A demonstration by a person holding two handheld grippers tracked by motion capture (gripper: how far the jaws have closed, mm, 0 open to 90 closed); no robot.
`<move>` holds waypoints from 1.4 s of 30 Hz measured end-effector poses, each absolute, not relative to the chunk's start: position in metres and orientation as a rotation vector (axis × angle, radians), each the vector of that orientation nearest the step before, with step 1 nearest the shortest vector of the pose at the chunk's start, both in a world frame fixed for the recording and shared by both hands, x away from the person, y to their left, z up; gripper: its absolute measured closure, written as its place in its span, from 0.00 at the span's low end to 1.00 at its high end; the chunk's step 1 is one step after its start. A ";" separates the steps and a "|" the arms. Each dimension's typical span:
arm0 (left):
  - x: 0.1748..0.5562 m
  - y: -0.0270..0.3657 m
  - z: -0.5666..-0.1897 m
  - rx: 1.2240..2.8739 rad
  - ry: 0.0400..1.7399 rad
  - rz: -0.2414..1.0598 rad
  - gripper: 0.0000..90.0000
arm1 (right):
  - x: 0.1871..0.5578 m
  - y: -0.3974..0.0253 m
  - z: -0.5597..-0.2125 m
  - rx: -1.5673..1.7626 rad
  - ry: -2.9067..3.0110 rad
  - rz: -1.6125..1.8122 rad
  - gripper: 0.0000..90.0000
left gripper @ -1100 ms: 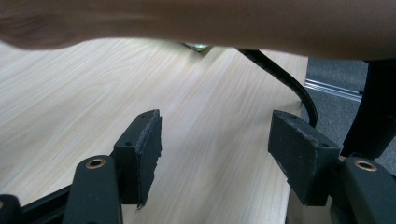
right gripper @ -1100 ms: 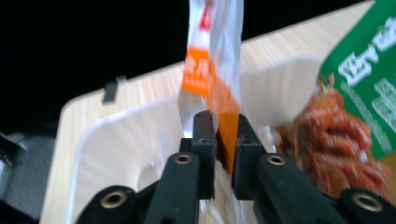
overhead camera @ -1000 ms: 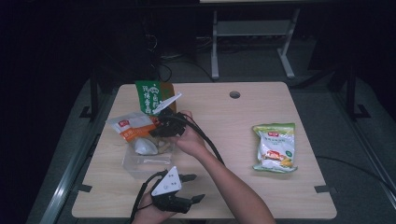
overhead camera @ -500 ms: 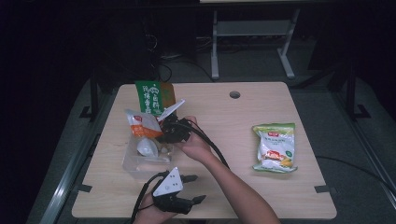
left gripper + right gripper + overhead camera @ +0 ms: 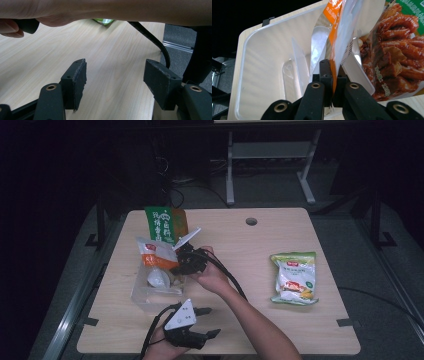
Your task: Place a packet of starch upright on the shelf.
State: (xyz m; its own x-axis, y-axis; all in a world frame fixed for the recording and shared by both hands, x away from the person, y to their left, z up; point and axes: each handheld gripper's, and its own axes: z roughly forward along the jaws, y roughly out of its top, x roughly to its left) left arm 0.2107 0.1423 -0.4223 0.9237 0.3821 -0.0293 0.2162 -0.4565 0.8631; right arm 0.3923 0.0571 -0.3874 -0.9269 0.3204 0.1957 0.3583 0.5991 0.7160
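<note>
Snack packet (image 5: 337, 37) — orange and white, with a clear glossy panel — hangs upright over the clear plastic tub (image 5: 262, 62), pinched by its edge in the right gripper (image 5: 331, 75), whose jaws are clenched tight on it. Held that way it looks ready to go down into the tub, which sits at the table's (image 5: 240, 245) left side. In the high view the packet (image 5: 152, 254) stands just in front of a green bag (image 5: 165, 224) printed with glazed brown food. Nearer the person, the left gripper (image 5: 202, 322) rests low with its jaws spread wide, holding nothing. Well apart on the right lies a yellow-green pouch (image 5: 295, 277).
</note>
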 end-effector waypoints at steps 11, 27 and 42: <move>0.213 0.143 -0.424 2.063 0.437 0.207 0.38 | 0.393 0.038 -0.372 -0.620 -2.662 -1.349 0.78; 0.215 0.143 -0.425 2.074 0.435 0.211 0.38 | 0.384 -0.016 -0.362 -0.699 -2.637 -1.379 0.68; 0.216 0.140 -0.428 2.081 0.443 0.199 0.38 | 0.379 -0.066 -0.367 -0.816 -2.623 -1.388 0.66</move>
